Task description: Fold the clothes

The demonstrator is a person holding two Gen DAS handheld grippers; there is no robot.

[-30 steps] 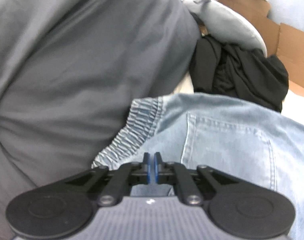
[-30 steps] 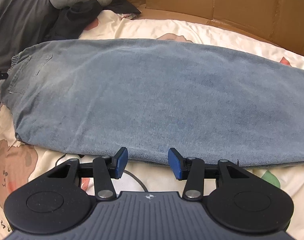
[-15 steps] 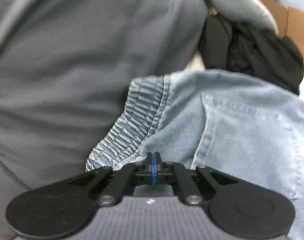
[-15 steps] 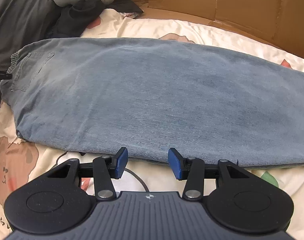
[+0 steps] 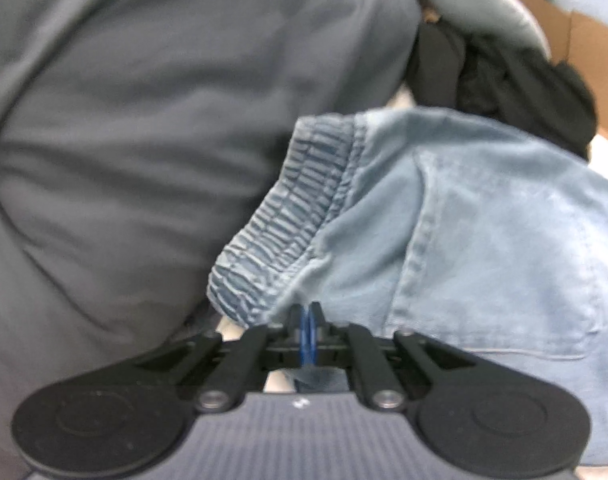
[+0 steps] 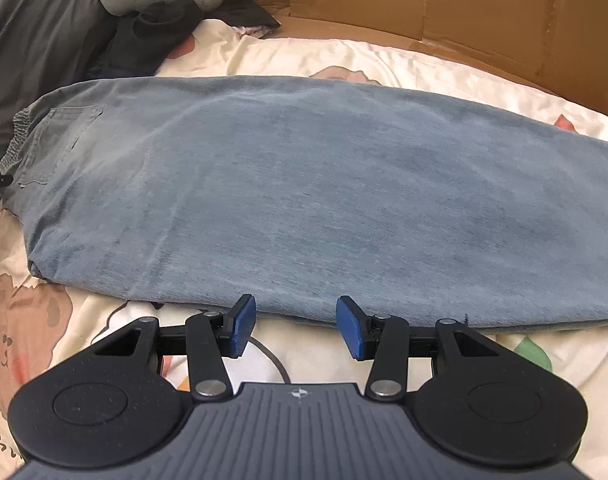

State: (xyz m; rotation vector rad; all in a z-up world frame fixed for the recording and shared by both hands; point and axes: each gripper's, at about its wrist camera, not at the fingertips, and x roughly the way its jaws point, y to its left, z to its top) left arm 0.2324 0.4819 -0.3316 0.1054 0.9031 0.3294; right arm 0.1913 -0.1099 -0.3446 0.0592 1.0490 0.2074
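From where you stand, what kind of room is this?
Probably a bedroom, with clothes being sorted on a bed: a cartoon-print sheet under the jeans, more clothes heaped nearby, and cardboard along the far edge.

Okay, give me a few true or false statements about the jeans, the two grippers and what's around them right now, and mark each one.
1. The left gripper is shut at the waist end of the jeans. True.
2. The right gripper is clamped on the jeans. False: its jaws stand open, just short of the near edge, with nothing between them.
3. The jeans lie stretched out lengthwise on a cream printed bedsheet. True.
4. A wooden headboard stands behind the bed. False: it is brown cardboard.
5. The elastic waistband lies next to grey fabric. True.
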